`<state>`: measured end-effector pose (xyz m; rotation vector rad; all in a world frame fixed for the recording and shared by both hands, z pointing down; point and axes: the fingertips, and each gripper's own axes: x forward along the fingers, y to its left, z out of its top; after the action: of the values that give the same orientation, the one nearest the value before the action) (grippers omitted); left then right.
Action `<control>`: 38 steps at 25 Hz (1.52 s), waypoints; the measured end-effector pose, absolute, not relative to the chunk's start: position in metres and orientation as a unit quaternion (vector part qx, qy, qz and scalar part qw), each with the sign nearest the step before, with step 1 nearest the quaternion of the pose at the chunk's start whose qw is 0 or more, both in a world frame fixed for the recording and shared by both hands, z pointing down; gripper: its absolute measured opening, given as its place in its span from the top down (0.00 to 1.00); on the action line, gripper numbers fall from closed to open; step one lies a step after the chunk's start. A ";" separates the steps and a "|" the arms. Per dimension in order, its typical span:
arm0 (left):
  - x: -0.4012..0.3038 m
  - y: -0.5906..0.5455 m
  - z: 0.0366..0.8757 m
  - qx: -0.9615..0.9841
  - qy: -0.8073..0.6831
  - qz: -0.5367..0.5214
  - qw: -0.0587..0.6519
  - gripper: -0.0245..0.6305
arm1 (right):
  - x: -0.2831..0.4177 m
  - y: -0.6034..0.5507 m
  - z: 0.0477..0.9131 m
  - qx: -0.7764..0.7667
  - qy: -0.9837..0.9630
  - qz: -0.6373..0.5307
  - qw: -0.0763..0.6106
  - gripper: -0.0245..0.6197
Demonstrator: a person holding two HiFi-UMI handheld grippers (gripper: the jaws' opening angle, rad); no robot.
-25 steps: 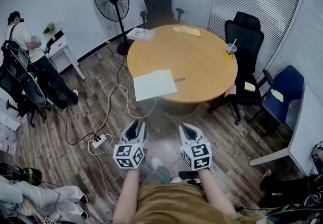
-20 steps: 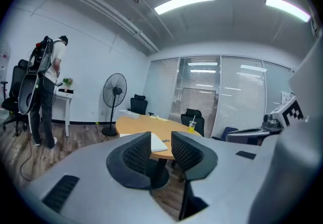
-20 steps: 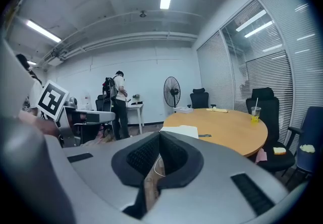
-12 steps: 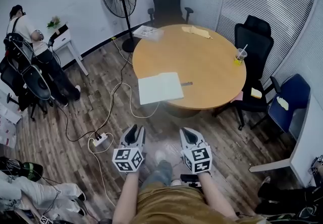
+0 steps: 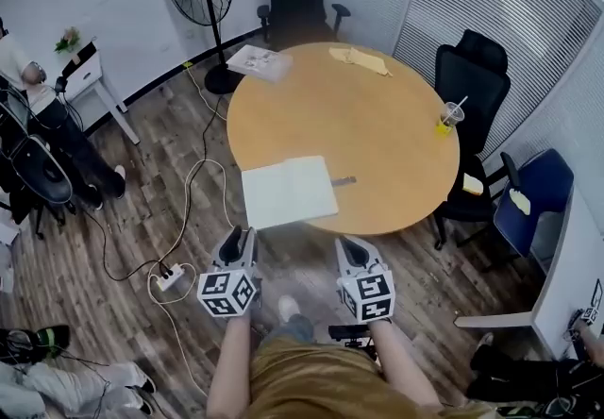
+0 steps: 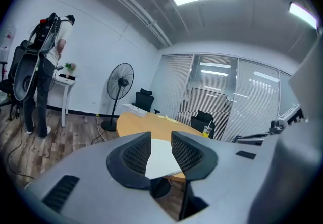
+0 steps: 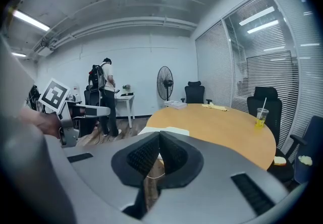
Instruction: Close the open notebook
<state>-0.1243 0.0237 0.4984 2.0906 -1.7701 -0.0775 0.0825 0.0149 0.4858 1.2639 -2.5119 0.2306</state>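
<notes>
On the near side of the round table (image 5: 377,106), the open notebook (image 5: 288,191) lay flat with its white pages up, and its near edge looked like it poked a bit past the rim. Both grippers hung well short of it, out over the floor. The left gripper (image 5: 239,236) had its jaws spread with nothing between them. They'd just been opening, and its own view lined the gap up on the notebook. The right gripper (image 5: 351,245) had its jaws pressed together, empty. My guess was that the notebook would be light and floppy, with thin pages that bend instead of lifting as one, so pinching a single sheet would probably just curl it. I'd have gone for the outer edge of one whole half, cover included, ideally where it overhung so a jaw could slip underneath. I couldn't make out where the spine ran, so which half to flip was a toss-up. The tabletop looked smooth too, so it might have skated if pushed.
</notes>
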 end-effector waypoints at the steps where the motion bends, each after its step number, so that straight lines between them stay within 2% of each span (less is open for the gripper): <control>1: -0.130 0.013 0.499 0.748 -0.632 -0.030 0.201 0.77 | 0.078 0.004 0.486 0.445 -0.878 0.082 0.159 0.95; 8: -0.157 -0.041 0.515 0.755 -0.620 -0.033 0.213 0.77 | 0.051 -0.048 0.479 0.462 -0.870 0.082 0.149 0.95; 15: -0.165 -0.070 0.519 0.755 -0.616 -0.042 0.221 0.77 | 0.053 -0.075 0.468 0.475 -0.867 0.079 0.128 0.95; 30: -0.165 -0.103 0.521 0.748 -0.623 -0.051 0.224 0.77 | 0.053 -0.106 0.485 0.466 -0.867 0.072 0.165 0.94; 38: -0.167 -0.102 0.543 0.735 -0.631 -0.036 0.244 0.77 | 0.051 -0.116 0.497 0.453 -0.873 0.091 0.157 0.94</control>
<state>-0.1672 -0.1015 0.5427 2.0080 -1.7232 -0.0972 0.0511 -0.1157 0.4970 1.2966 -2.4982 0.2600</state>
